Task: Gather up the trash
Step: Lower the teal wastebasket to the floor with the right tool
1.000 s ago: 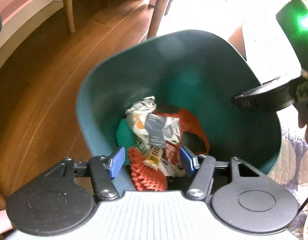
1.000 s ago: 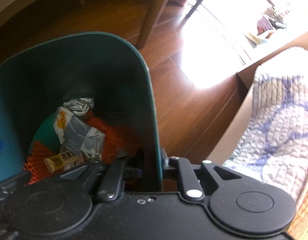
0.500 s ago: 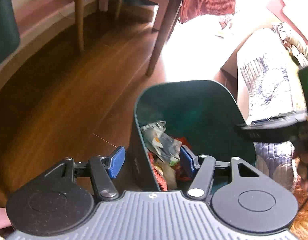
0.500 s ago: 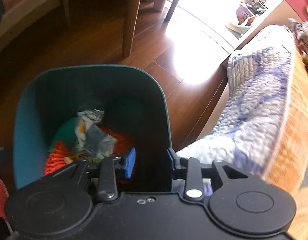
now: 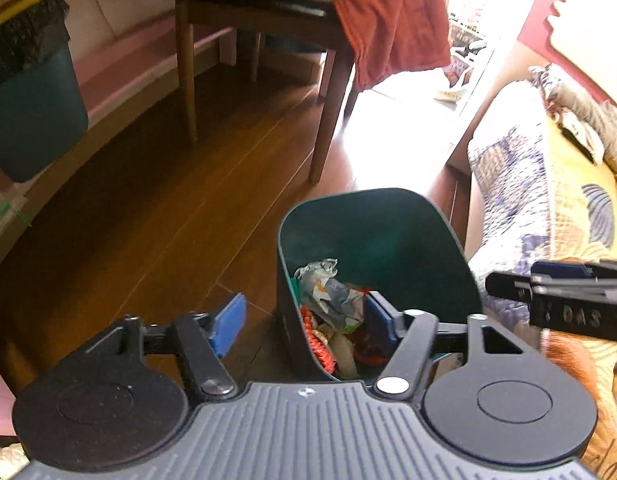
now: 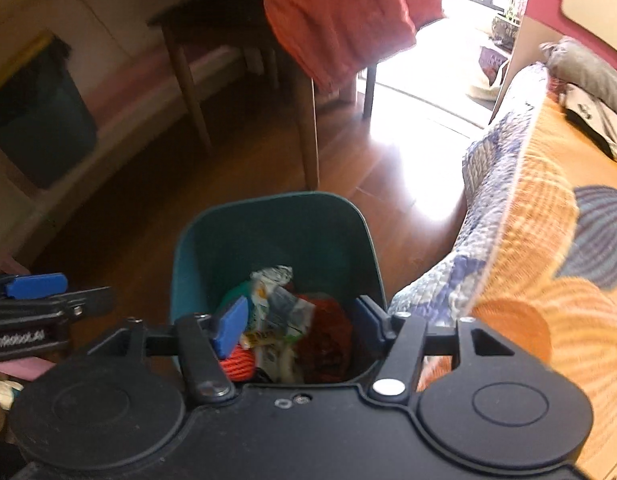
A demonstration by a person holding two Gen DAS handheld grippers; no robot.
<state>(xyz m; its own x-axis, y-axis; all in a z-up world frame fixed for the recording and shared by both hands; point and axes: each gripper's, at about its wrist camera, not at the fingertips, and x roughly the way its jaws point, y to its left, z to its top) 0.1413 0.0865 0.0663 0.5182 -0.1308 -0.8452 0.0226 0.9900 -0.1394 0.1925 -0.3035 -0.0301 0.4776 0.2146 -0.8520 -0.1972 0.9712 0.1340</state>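
Both grippers are up over the bin (image 5: 382, 220) right now, jaws spread wide, nothing in either one. The bin sits on the wood floor (image 5: 156, 216), tucked just beside the quilt (image 5: 508, 184) on its right side, and there's trash (image 5: 328, 304) piled in the bottom: crumpled wrappers, something orange and netty, a bit of red.

From the left gripper (image 5: 304, 320) the near-left wall of the bin falls between my fingers, one pad outside, one over the opening. From the right gripper (image 6: 296, 320) both pads hang over the opening, with the wrappers (image 6: 276, 308) showing between them.

My read is this is a check-and-move-on step, or maybe a grab on the bin rim to carry it. If I'm picking it up, I'd go for opposite walls, one gripper each, and bite well down past the lip so the thin plastic doesn't flex out. Keep it level, since the load is light and loose. Watch the quilt edge on the right; it's near enough to snag. There's a second, bigger bin (image 5: 28, 92) with a black liner off to the left, which looks like the likely dump spot.
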